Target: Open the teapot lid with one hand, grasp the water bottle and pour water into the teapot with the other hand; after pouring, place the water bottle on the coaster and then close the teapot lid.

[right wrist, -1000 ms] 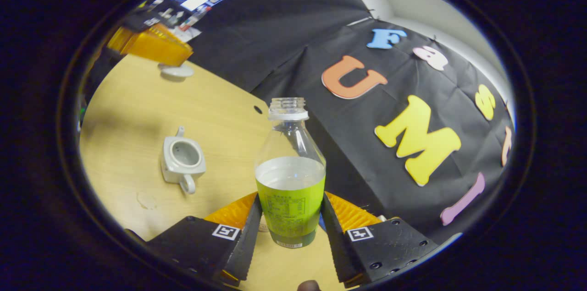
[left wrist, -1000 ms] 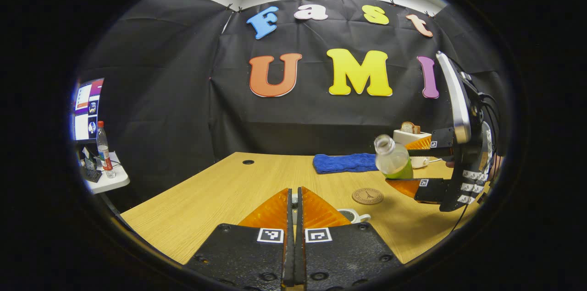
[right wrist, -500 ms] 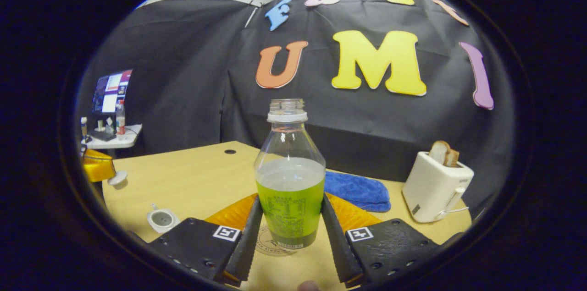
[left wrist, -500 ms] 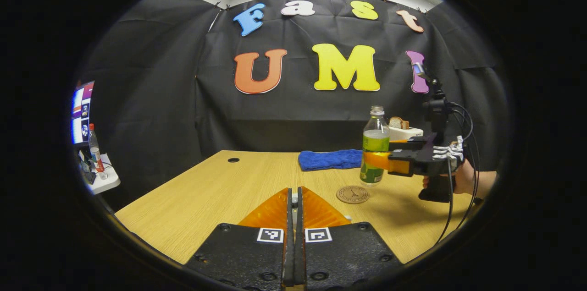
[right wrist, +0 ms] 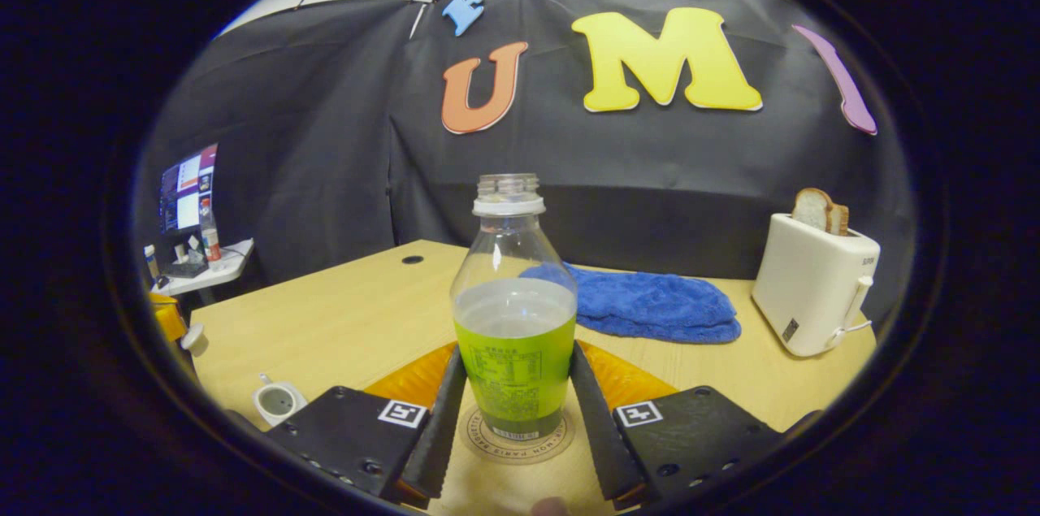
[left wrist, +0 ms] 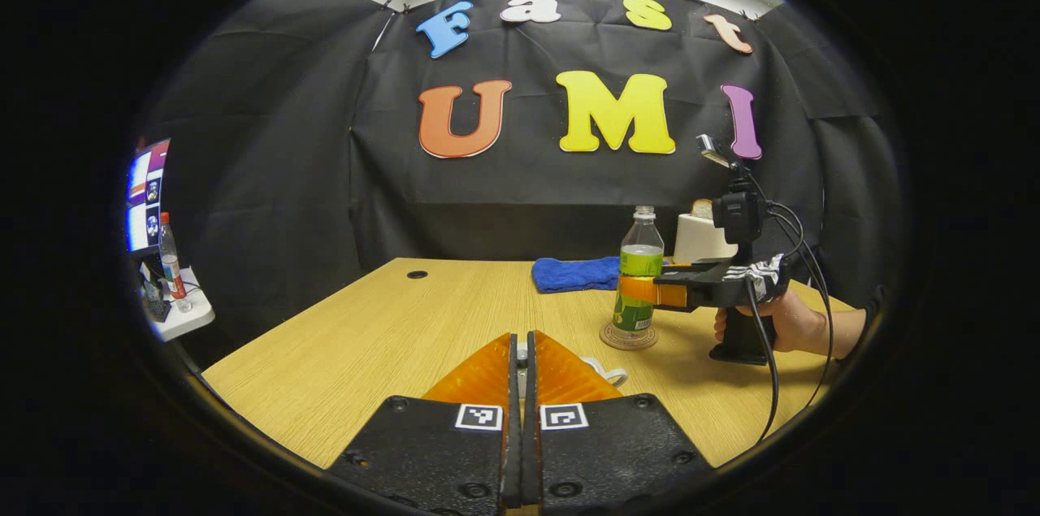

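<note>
Lowered onto coaster [right wrist: 517,436], half-full water bottle [right wrist: 514,321] gripped by right fingers [right wrist: 587,398]; left pinched

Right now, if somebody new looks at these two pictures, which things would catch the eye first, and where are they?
First the water bottle, uncapped and upright on the round coaster, with the right gripper jaws pressed on its green label. Behind it to the right stands a white toaster with bread slices in it, and a blue towel lies beside. Low on the left sits the white teapot, lid off.
</note>
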The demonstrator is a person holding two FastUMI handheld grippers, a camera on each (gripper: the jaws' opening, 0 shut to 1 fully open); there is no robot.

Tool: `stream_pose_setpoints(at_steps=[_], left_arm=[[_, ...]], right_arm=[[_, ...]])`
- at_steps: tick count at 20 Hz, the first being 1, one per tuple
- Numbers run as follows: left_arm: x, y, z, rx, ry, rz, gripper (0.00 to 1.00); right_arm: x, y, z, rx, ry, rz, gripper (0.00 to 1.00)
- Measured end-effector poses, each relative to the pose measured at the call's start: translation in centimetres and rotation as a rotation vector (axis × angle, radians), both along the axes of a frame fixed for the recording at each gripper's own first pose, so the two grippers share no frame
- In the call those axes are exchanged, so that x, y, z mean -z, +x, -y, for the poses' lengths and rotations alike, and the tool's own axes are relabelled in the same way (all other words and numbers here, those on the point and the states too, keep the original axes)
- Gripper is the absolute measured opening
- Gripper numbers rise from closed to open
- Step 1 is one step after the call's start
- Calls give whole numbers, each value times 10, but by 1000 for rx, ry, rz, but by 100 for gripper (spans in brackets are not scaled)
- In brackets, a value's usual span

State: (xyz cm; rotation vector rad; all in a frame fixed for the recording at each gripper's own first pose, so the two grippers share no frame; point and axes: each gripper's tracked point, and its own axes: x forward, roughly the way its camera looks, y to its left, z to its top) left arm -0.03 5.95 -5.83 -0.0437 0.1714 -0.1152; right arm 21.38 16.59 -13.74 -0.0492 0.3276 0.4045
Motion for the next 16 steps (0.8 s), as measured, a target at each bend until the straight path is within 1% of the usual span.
stream_pose_setpoints(at_steps=[2,5,7,10,11,12,14,16], left_arm=[[2,0,-1,-3,-5,0,3],[1,-1,-3,0,-4,3,3],[-1,-2,-4,-4,-3,7,3],[-2,-2,-2,1,-6,10,3],[-3,-2,-2,3,-6,13,3],[-3,-2,-2,6,-8,14,3],[-5,-2,-1,15,-15,21,3],[-9,2,3,22,-18,33,3]], right_arm=[[-1,-1,0,0,-4,2,69],[2,-1,0,3,-7,-9,75],[5,-3,-2,-3,5,-26,75],[0,-10,6,26,27,-25,95],[-4,-16,9,35,36,-24,94],[-9,-24,12,42,37,-12,96],[-25,-40,25,60,18,39,96],[-43,-64,33,52,15,94,96]])
